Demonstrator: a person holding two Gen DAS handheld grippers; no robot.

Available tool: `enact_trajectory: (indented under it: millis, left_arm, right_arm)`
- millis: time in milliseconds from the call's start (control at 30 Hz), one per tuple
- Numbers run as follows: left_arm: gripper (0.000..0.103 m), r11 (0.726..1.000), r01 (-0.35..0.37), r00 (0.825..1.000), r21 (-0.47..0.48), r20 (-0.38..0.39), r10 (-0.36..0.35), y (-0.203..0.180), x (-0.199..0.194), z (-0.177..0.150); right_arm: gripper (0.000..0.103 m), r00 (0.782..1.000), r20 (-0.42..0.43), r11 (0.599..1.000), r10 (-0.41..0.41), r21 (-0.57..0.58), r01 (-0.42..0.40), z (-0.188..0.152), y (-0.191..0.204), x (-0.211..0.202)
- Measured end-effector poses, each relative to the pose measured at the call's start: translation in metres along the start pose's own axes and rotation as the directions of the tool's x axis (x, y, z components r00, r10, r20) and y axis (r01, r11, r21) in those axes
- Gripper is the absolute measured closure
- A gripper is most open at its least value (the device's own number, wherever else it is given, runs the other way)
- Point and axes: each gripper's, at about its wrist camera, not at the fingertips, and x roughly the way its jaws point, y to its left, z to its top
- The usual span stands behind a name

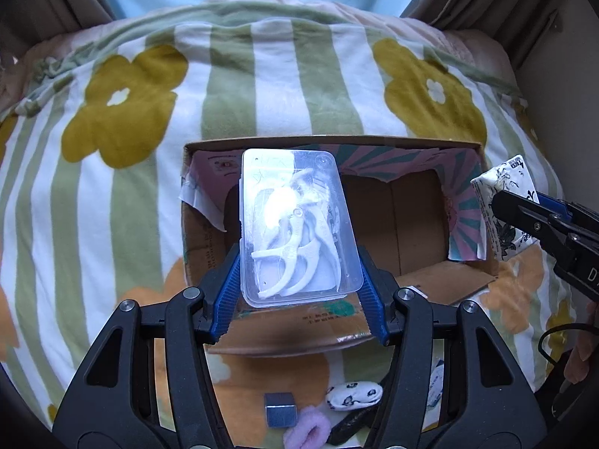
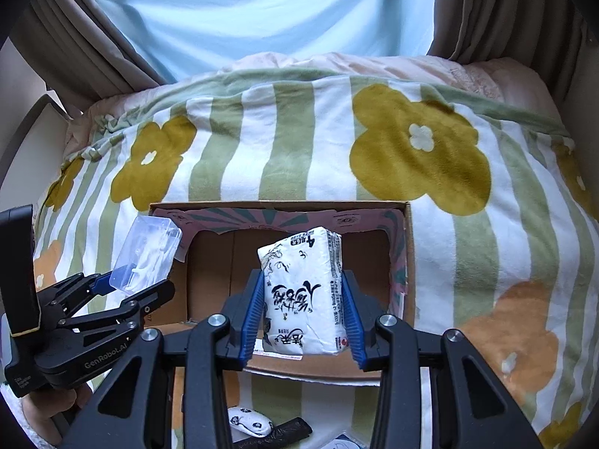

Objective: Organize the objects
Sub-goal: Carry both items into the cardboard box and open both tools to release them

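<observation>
The left tongs (image 1: 299,280) pinch a clear case (image 1: 295,224) and the right tongs (image 2: 303,318) pinch a tissue pack (image 2: 303,292), both above the box (image 2: 406,262).

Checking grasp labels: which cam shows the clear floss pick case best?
Left wrist: the clear case sits centred between the left gripper fingers, picks visible inside. Right wrist shows it only small, edge-on, at frame left.

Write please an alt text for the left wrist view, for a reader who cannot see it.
The left tool holds a clear plastic case of floss picks above an open cardboard box on a flowered blanket. At right, the right tool grips a white tissue pack.
</observation>
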Motion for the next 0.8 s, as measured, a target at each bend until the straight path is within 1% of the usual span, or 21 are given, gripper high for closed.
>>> enact_trajectory:
  millis: [233,367,500,600,767,800]
  left_arm:
    - [0.05,1.0,0.0,0.996,0.025,-0.094,0.002,-0.002,0.062,0.02]
    - [0.05,0.999,-0.01,0.99,0.046,-0.141,0.016,-0.004,0.091,0.023]
    - [0.05,0.999,-0.005,0.985,0.053,-0.173,0.014,-0.004,0.106,0.019]
    - [0.05,0.999,-0.002,0.983,0.049,-0.185,0.011,-0.003,0.11,0.018]
    - [0.049,0.999,-0.018,0.979,0.051,-0.204,0.028,0.0,0.113,0.024]
    - [0.047,0.999,-0.012,0.976,0.043,-0.215,0.021,0.0,0.115,0.026]
  right_arm:
    - [0.066,0.994,-0.11,0.995,0.015,-0.092,-0.025,0.006,0.007,0.07]
    - [0.066,0.986,-0.167,0.994,0.006,-0.105,-0.024,0.002,0.002,0.101]
    - [0.066,0.982,-0.189,0.993,0.013,-0.115,-0.035,-0.004,-0.002,0.111]
    - [0.066,0.981,-0.192,0.991,0.018,-0.13,-0.043,-0.006,-0.003,0.112]
    - [0.066,0.981,-0.188,0.991,0.046,-0.118,-0.069,-0.003,-0.006,0.112]
    - [0.063,0.981,-0.184,0.989,0.054,-0.128,-0.079,-0.002,-0.004,0.113]
